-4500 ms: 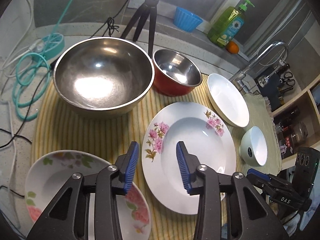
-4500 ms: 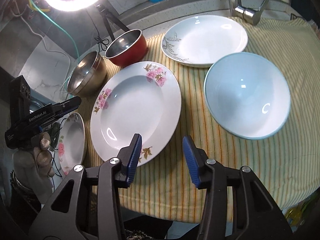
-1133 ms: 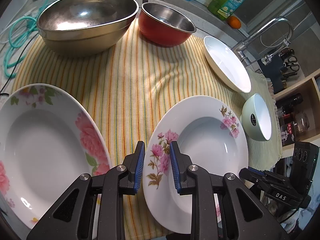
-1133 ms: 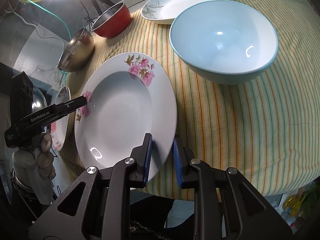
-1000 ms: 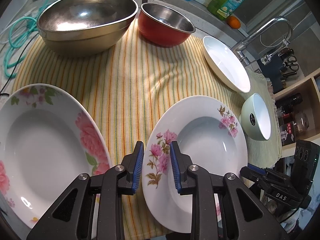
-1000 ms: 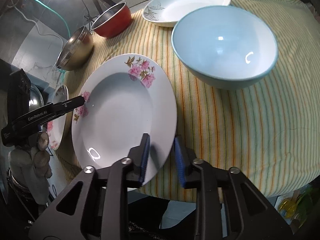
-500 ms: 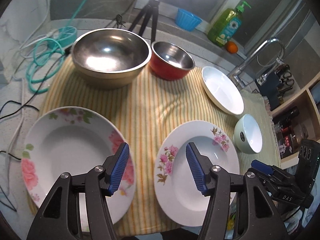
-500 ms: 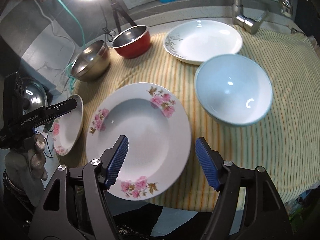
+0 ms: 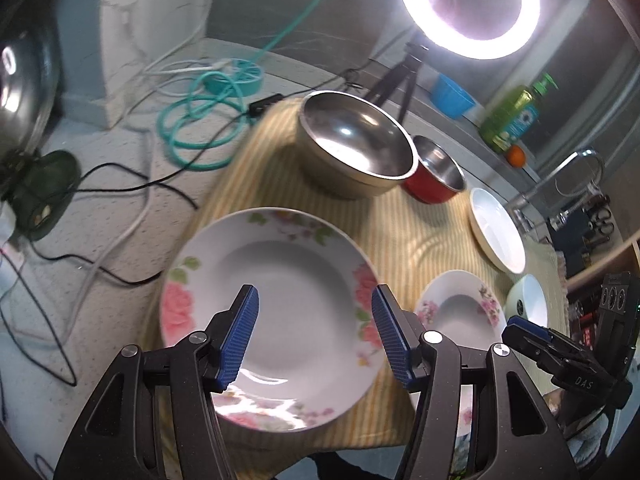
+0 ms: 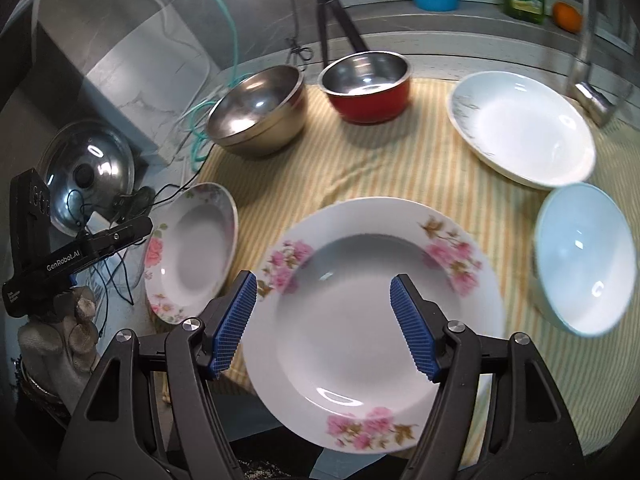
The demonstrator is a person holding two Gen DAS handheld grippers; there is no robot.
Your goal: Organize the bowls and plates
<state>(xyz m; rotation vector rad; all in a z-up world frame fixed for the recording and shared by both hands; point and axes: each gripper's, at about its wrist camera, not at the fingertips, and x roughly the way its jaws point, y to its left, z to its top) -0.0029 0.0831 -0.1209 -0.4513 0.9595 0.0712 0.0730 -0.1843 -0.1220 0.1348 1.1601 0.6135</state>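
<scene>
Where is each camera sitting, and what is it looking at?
Left wrist: on the open left gripper, looking down at the big rose-patterned plate; the right gripper shows.
Right wrist: on the open right gripper, over the pink-flowered white plate; a gloved hand shows.
Shared: both plates, steel bowl, red bowl.

- Left wrist view: high, angled down, near the rose plate [image 9: 276, 308]; ring light [image 9: 468, 4] at 1 o'clock.
- Right wrist view: high, angled down, near the pink-flowered plate [image 10: 372, 312].
- Shared: both plates, steel bowl [image 9: 356, 148], red bowl [image 10: 366, 84].
</scene>
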